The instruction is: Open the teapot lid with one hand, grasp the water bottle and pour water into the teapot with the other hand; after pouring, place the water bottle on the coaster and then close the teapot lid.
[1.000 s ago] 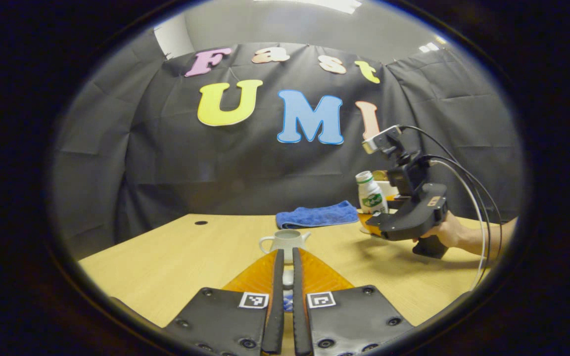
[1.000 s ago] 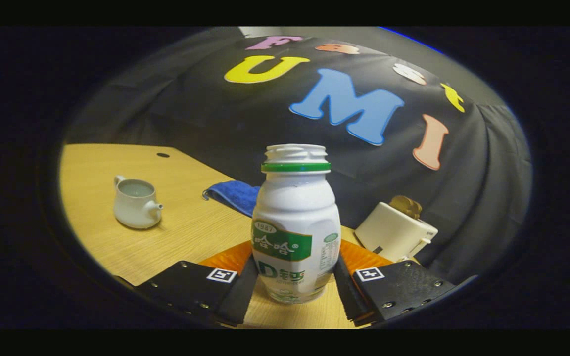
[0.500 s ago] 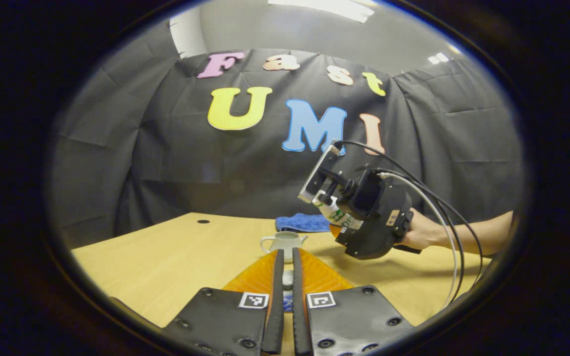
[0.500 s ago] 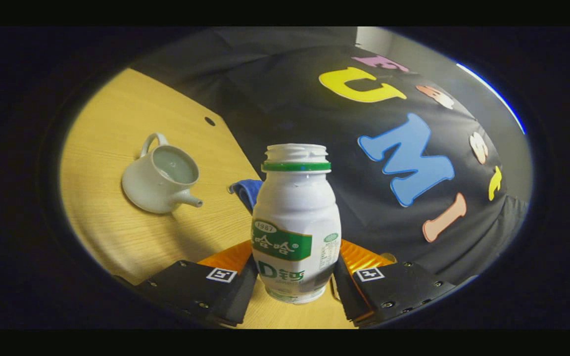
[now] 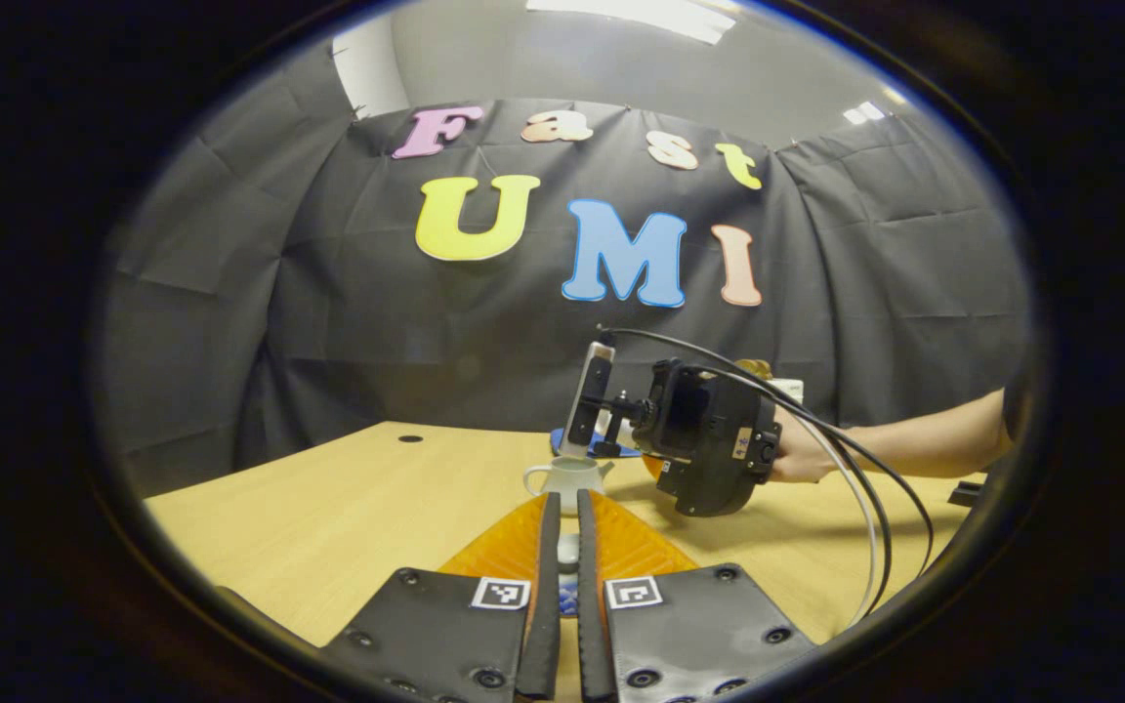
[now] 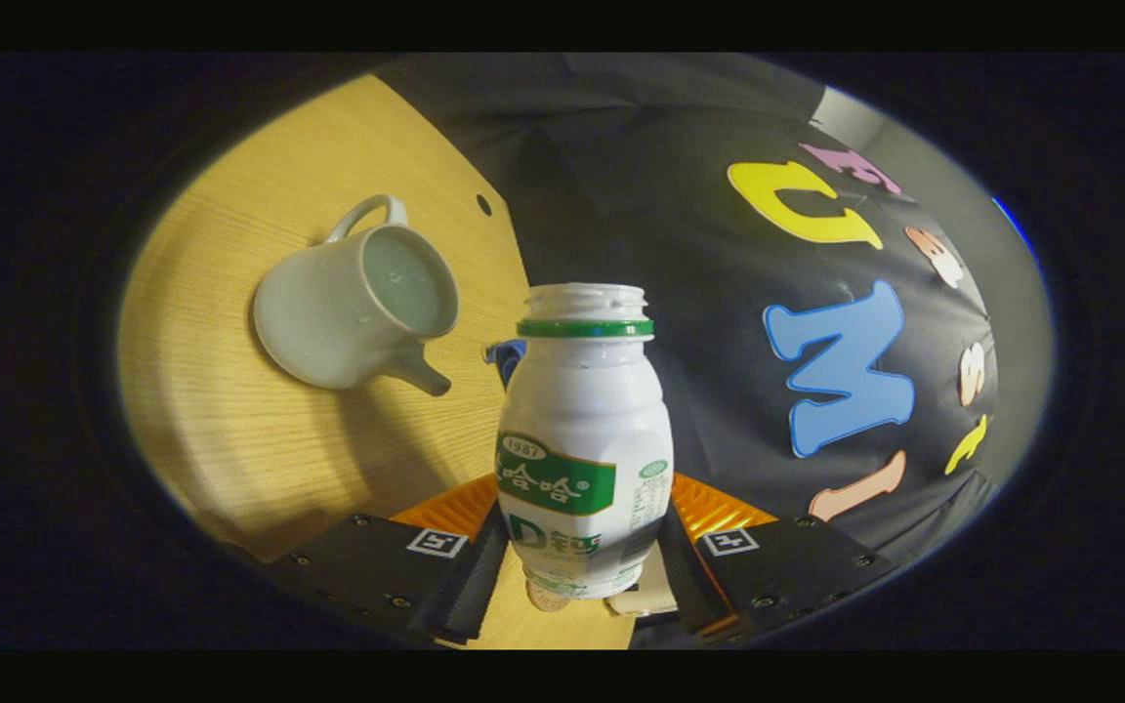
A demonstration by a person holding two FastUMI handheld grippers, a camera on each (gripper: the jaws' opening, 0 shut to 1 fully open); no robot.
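left gripper (image 5: 562, 532) level, fingers (image 5: 545, 547) nearly together; right gripper (image 6: 582, 557) tilted sideways, fingers clamped, hand (image 5: 797, 454) behind.

Glossy ceramic teapot (image 6: 357, 308), matt wood-grain table (image 6: 230, 430)

Teapot (image 5: 567, 478) on desk (image 5: 328, 517), straight ahead of my left claw (image 5: 563, 561). Right claw (image 6: 577, 566), bottle (image 6: 582, 449) between its fingers, hangs just right of teapot, above desk. Folded cloth (image 5: 562, 444) behind teapot, near booth wall. From right gripper view, teapot lies left of bottle mouth.
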